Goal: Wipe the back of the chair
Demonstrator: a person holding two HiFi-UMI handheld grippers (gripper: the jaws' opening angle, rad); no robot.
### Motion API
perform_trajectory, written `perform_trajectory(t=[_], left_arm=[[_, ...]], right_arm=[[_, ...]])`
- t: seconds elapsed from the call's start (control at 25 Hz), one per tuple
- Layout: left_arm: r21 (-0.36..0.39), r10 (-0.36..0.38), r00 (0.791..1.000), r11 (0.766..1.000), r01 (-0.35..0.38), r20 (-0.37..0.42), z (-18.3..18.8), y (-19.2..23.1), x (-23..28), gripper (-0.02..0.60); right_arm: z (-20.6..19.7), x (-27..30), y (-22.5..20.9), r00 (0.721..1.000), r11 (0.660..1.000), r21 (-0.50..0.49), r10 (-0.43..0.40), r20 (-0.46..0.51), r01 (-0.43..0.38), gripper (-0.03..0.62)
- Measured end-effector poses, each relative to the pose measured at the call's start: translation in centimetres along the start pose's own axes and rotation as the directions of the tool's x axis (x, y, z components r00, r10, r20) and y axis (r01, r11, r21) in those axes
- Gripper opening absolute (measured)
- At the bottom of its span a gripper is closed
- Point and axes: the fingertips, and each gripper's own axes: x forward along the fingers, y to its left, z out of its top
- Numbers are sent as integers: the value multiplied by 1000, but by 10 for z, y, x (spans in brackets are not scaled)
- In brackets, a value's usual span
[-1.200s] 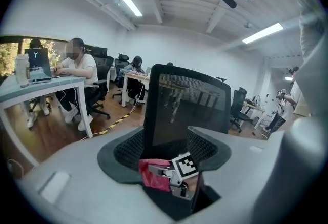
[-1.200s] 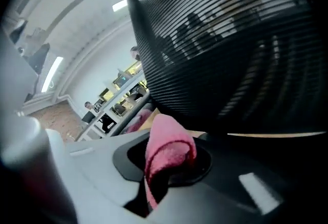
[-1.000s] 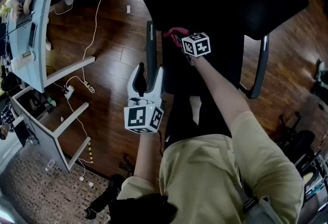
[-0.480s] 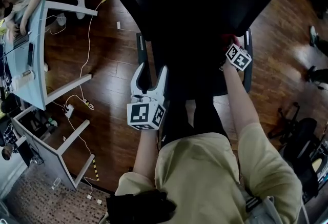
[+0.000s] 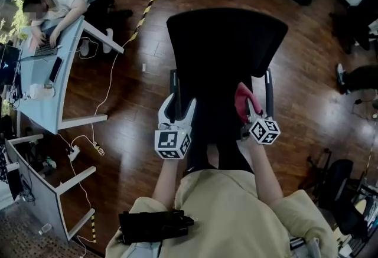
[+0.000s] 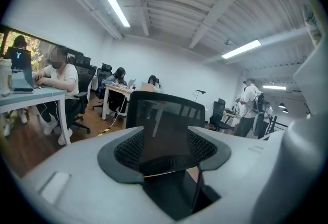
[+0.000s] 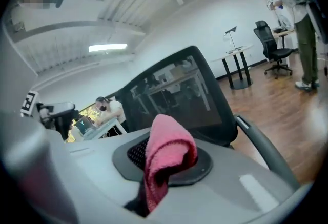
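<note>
Head view shows the right gripper point(image 5: 248, 116), clenched on the pink cloth point(image 5: 243, 99), pulled back from its sweep across the chair back point(image 5: 224, 44) to the seat point(image 5: 217, 124) by the right armrest point(image 5: 269, 92) — likely between strokes — while the left gripper point(image 5: 177, 108) idles, jaws apart and empty.

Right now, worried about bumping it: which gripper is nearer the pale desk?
Left. The left gripper sits at the chair's edge toward the desk; the right gripper, shut on the pink cloth, is at its far side.
</note>
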Motion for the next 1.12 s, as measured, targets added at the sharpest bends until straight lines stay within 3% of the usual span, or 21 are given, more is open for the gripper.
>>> perform_trajectory(t=[0.12,0.32,0.48,0.64,0.76,0.88,1.0,1.12], left_arm=[[13,-18,998,1000,17,62,21,-16,-9,245],[52,-31,985,998,22,172,58,-55,-40,244],[74,-15,963,997,-6,269,77,-110,-78,241],[113,48,958,990,-83,284,53,-183,-118,229],[109,70,964,989,-101,257,19,-254,-146,230],[123,54,975,989,-82,217,-8,-304,-176,229],[134,50,977,988,-79,207,-18,-322,-204,222],[128,38,974,989,-69,224,-16,-314,-223,216]], right_arm=[[28,-32,38,992,993,-27,116,43,-115,40],[70,-81,99,952,940,-217,290,94,-265,38],[74,-135,113,920,902,-290,369,134,-319,38],[62,-207,99,890,867,-337,432,142,-367,38],[62,-275,71,884,870,-321,439,160,-373,40],[57,-328,52,902,897,-270,400,165,-349,38],[63,-360,51,916,897,-355,349,199,-264,39],[70,-371,66,915,885,-416,328,235,-210,38]])
